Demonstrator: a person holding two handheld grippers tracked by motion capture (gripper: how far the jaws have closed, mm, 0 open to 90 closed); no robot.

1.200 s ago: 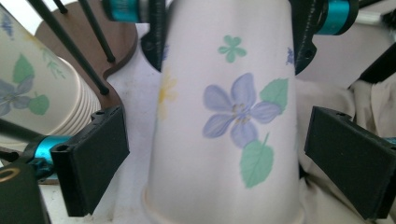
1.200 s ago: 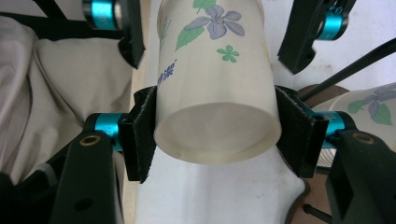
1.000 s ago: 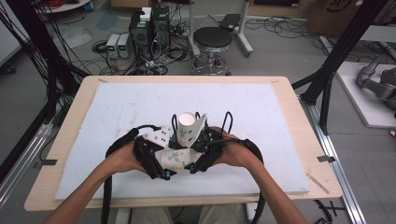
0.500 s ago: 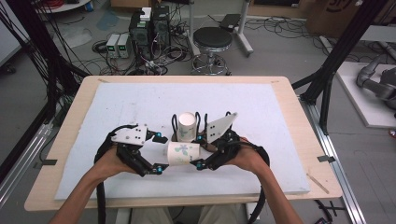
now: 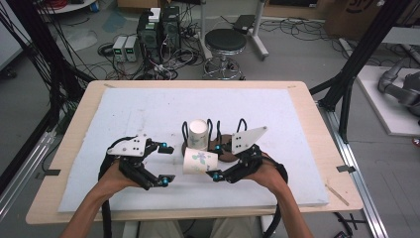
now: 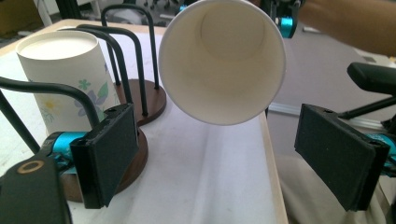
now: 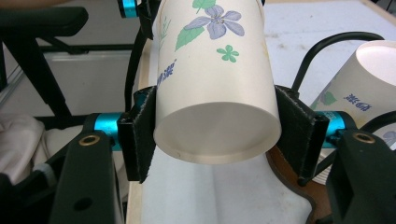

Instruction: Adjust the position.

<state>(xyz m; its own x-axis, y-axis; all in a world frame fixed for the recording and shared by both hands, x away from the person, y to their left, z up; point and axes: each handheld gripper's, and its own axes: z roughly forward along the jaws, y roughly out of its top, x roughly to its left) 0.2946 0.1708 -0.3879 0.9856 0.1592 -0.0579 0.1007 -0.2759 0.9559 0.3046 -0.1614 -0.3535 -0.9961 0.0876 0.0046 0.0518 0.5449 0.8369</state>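
Two paper cups show on the white mat [image 5: 124,124]. One cup [image 5: 198,134] stands upside down in the wire rack [image 5: 225,148], which has two round wooden bases. The other cup [image 7: 212,79] lies sideways, clamped near its bottom between the pads of the right gripper [image 5: 216,163], its mouth facing the left gripper [image 5: 166,163], whose jaws stand wide apart, holding nothing.
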